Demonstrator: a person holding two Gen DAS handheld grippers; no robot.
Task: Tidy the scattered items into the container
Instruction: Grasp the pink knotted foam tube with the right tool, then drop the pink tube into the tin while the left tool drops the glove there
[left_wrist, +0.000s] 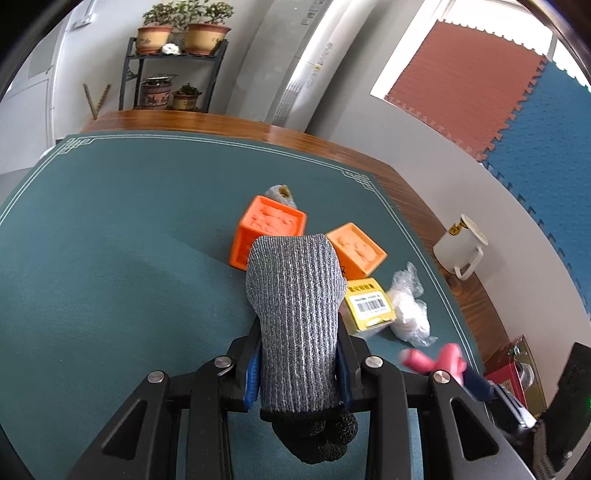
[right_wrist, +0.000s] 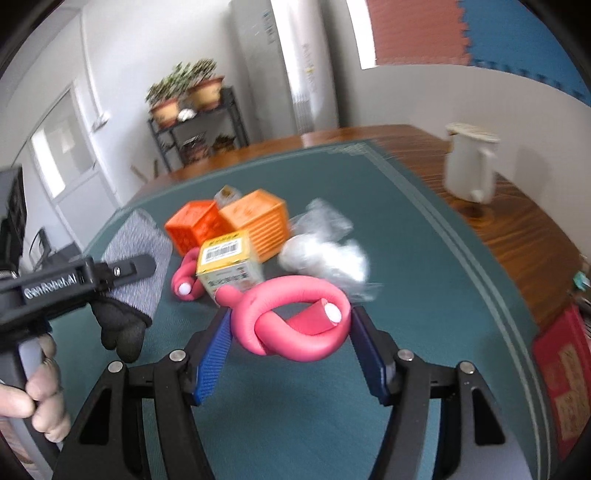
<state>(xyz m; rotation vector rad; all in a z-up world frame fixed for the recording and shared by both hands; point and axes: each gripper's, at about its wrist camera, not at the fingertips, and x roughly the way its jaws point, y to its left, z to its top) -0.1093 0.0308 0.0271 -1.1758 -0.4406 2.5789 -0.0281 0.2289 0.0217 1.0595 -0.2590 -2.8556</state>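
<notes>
A: What does the left gripper (left_wrist: 299, 354) hold?

B: A grey ribbed knit glove with black fingertips (left_wrist: 295, 314); its blue-padded jaws are clamped on the glove's sides, the cuff pointing toward the yellow cardboard box with a barcode label (left_wrist: 369, 302).

A: And the right gripper (right_wrist: 291, 332)?

B: Its jaws press on either side of a knotted pink foam tube (right_wrist: 295, 317), carried just in front of that yellow box (right_wrist: 227, 262).

A: What lies around the box?

B: Two orange moulded plastic cubes sit just behind it, the nearer (left_wrist: 356, 249) touching the box's far corner, the farther (left_wrist: 267, 229) beside that one. A crumpled clear plastic bag (left_wrist: 408, 310) lies at the box's right. A second pink foam curl (right_wrist: 186, 277) rests against its left side, seen from the right wrist camera. All lie on the teal table mat (left_wrist: 129, 229).

A: Anything further off?

B: A white ceramic mug (left_wrist: 460, 245) stands on the wooden table edge (left_wrist: 406, 184), well right of the box.
</notes>
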